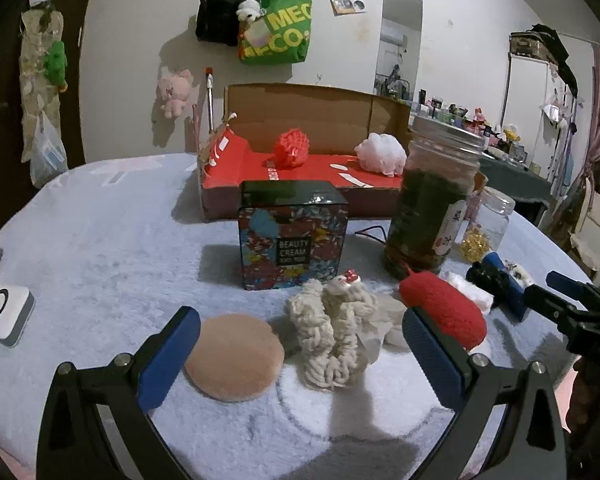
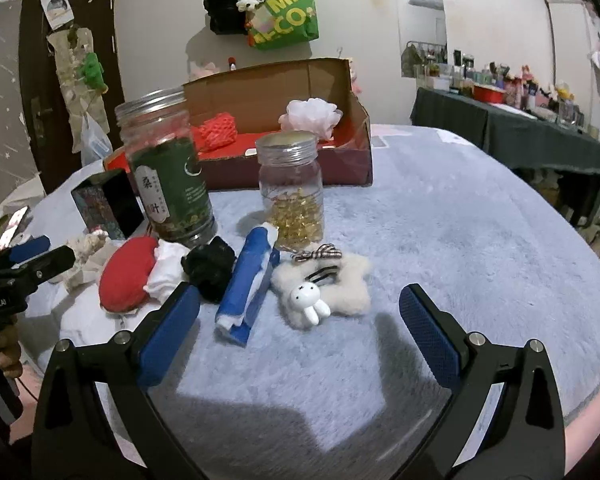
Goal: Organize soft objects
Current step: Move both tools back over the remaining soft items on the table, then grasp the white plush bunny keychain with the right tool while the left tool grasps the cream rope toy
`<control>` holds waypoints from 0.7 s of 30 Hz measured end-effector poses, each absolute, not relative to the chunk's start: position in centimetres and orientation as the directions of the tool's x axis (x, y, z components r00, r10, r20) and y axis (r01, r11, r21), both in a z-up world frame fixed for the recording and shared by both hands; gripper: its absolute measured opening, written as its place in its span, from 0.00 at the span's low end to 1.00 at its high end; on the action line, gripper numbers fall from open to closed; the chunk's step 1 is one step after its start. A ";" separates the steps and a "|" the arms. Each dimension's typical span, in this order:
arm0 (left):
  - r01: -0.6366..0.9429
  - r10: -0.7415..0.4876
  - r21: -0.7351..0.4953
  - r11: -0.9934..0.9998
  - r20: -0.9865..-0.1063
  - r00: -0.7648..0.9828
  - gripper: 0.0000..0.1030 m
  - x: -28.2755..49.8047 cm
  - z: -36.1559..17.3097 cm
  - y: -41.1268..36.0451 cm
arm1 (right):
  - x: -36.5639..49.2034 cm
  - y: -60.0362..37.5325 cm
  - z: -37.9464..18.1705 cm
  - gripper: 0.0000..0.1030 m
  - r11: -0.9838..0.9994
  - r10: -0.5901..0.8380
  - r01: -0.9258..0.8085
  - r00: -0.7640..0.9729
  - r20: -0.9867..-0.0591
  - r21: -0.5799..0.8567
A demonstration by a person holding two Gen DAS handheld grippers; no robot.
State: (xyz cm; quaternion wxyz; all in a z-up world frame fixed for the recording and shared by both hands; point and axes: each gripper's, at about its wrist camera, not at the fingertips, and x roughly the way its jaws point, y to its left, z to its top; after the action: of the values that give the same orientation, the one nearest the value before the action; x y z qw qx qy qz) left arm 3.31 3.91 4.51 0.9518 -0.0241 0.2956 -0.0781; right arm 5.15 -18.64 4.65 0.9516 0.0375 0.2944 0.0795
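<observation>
My left gripper (image 1: 300,340) is open just above the pale blue table cover, with a round peach sponge (image 1: 234,356) and a cream yarn scrunchie (image 1: 334,340) between its fingers. A red plush pad (image 1: 446,306) lies by the right finger. My right gripper (image 2: 300,328) is open too, facing a cream star-shaped plush clip with a white bunny (image 2: 326,290), a blue tissue pack (image 2: 246,288), a black scrunchie (image 2: 210,268) and the red plush pad (image 2: 128,278). The open red cardboard box (image 1: 300,176) behind holds a red mesh puff (image 1: 292,148) and a white mesh puff (image 1: 382,154).
A floral beauty cream tin (image 1: 292,236) and a tall jar of dark leaves (image 1: 432,200) stand mid-table, with a small jar of gold beads (image 2: 294,192) beside them. A white device (image 1: 4,314) sits at the left edge. A hand (image 2: 8,356) holds the left gripper.
</observation>
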 end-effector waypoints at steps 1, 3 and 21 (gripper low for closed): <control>0.140 -0.168 -0.093 0.986 -0.561 0.811 0.96 3.4 4.5 3.9 | 5.3 -18.7 4.7 0.99 0.984 0.177 -0.130 0.812 -0.556 0.122; 0.162 -0.181 -0.084 0.983 -0.565 0.805 0.91 3.6 4.6 3.7 | 5.6 -19.1 4.8 0.99 0.981 0.192 -0.140 0.807 -0.558 0.135; 0.266 -0.268 -0.102 0.959 -0.638 0.722 0.28 5.6 3.7 2.5 | 7.6 -20.4 3.9 0.36 0.969 0.244 -0.172 0.750 -0.614 0.174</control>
State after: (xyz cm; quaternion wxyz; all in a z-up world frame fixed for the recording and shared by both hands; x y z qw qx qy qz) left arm 5.65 2.53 3.74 0.9279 -0.0017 0.3440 -0.1437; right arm 7.60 -20.43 3.88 0.9340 0.0534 0.3353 0.1114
